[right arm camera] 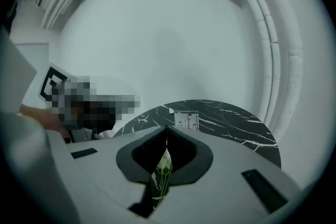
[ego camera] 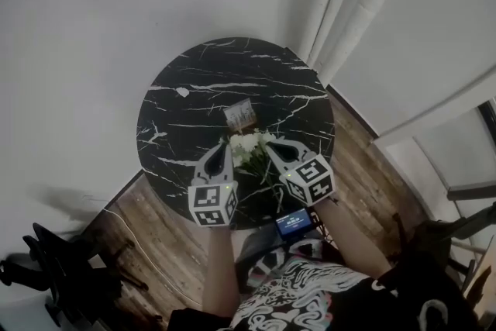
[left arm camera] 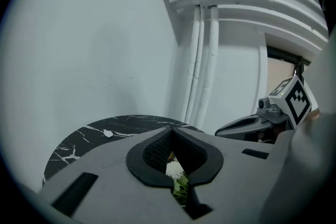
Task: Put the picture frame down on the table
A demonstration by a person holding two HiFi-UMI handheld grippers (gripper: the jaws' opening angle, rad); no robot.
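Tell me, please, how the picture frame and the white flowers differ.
Look: the picture frame is a flat rectangle, the flowers a white, green-stemmed bunch. Place: the frame stands farther back on the marble table than the flowers. Both share that table.

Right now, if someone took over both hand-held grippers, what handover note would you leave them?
Left hand-held gripper: shut, nothing gripped.
Right hand-held gripper: shut, nothing gripped.
Both hover over the near side of the black marble table, with the white flowers between them.
Picture frame: on the table beyond the flowers, free of both grippers, apparently upright.
Done: frame placed.
Left: probably only backing away.
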